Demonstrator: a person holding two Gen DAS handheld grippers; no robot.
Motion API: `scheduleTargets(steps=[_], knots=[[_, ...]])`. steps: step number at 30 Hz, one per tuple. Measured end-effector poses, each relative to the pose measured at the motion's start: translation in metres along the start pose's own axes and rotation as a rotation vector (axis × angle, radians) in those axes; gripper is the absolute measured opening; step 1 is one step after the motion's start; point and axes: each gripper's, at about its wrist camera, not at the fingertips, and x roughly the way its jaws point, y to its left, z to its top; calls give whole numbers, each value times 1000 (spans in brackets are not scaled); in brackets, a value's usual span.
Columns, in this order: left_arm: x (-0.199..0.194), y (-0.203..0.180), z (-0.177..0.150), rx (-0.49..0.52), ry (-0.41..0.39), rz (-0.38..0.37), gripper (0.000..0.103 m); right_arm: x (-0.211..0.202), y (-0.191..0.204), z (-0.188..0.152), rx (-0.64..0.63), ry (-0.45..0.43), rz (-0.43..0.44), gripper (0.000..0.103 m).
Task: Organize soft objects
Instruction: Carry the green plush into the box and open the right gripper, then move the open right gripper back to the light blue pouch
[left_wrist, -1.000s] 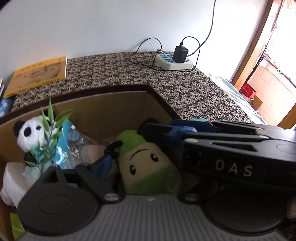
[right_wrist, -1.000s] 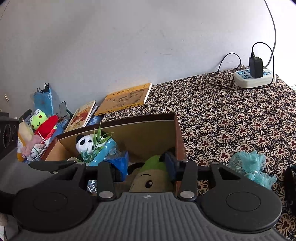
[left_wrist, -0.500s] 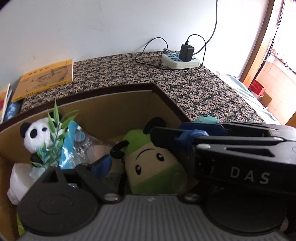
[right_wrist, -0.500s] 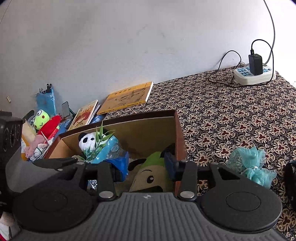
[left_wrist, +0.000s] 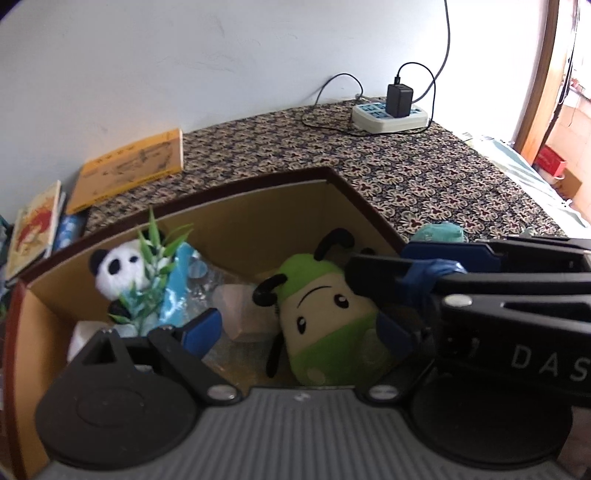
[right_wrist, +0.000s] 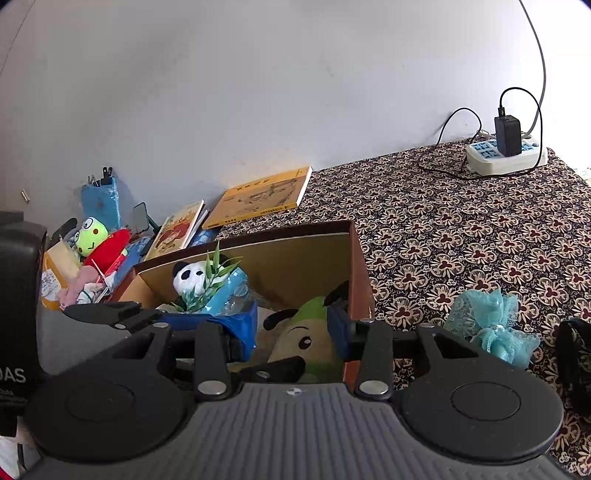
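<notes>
A green and cream plush (left_wrist: 328, 317) with black antennae lies in the right end of an open cardboard box (left_wrist: 258, 181). My left gripper (left_wrist: 299, 332) stands open over it, one pad beside the plush and the other well clear. My right gripper (right_wrist: 291, 330) reaches in from the right; its jaws are closing, with the plush (right_wrist: 306, 328) showing between the pads and no press visible. In the left wrist view the right gripper (left_wrist: 384, 264) has its tips by the plush's head. A panda plush (left_wrist: 118, 273) with green leaves sits at the box's left. A teal mesh puff (right_wrist: 487, 325) lies on the cloth right of the box.
Books (right_wrist: 262, 195) lie behind the box by the wall. A power strip (right_wrist: 506, 155) with a charger and cables sits at the back right. A frog plush (right_wrist: 92, 236) and red and pink soft things are piled left of the box. A dark patterned thing (right_wrist: 576, 354) shows at the right edge.
The left wrist view has swung, so the box, plush and power strip sit further right in it. The right gripper has stayed over the plush, hardly moving.
</notes>
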Motion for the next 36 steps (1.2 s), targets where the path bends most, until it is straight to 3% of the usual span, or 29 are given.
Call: scheduleTargets(steps=[20, 27, 36], knots=[[-55, -44, -6, 32, -74, 177, 92, -43, -13, -7, 29, -33, 135, 25], [-71, -76, -1, 77, -131, 187, 92, -72, -38, -5, 9, -68, 135, 25], [-77, -129, 11, 164, -189, 112, 92, -105, -99, -8, 78, -100, 82, 25]])
